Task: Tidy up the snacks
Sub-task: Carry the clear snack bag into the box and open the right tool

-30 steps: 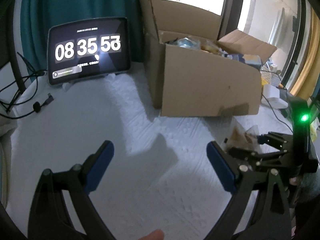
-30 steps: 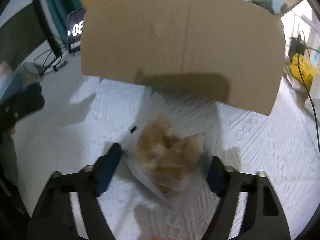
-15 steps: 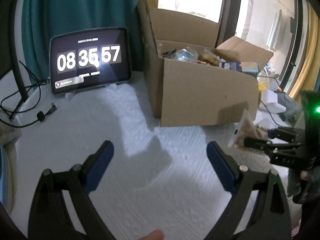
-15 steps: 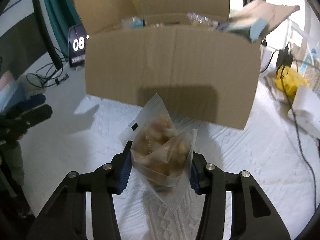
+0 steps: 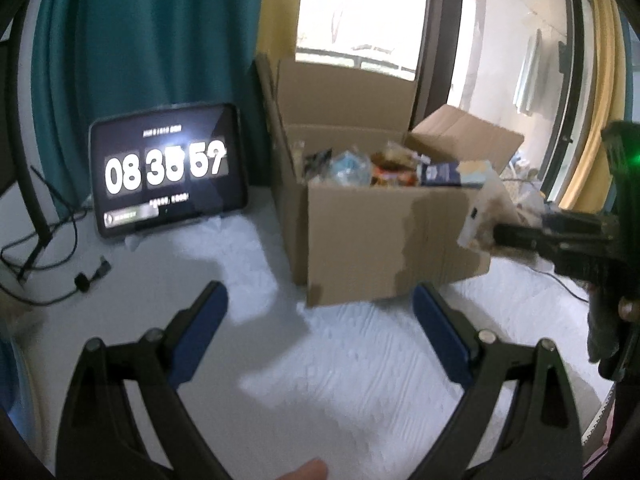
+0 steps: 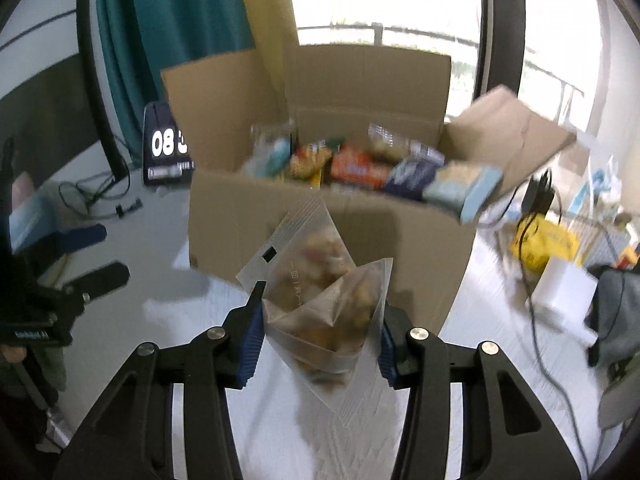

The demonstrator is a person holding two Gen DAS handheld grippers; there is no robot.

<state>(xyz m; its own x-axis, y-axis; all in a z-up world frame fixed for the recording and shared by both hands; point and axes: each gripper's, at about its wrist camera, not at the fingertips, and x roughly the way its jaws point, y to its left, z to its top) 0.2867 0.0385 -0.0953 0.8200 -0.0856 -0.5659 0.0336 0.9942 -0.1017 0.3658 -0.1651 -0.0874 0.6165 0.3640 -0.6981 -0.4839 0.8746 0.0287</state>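
My right gripper is shut on a clear snack bag of brown pieces and holds it in the air in front of the open cardboard box. The box holds several snack packs. In the left wrist view the box stands ahead, with the bag and the right gripper by its right corner. My left gripper is open and empty above the white cloth.
A tablet showing a clock leans at the back left, with cables beside it. A yellow bag, a white box and cords lie right of the box. A white textured cloth covers the table.
My right gripper closed on the snack bag, lifted it off the cloth and raised it toward the top of the box. My left gripper stayed open and rose a little.
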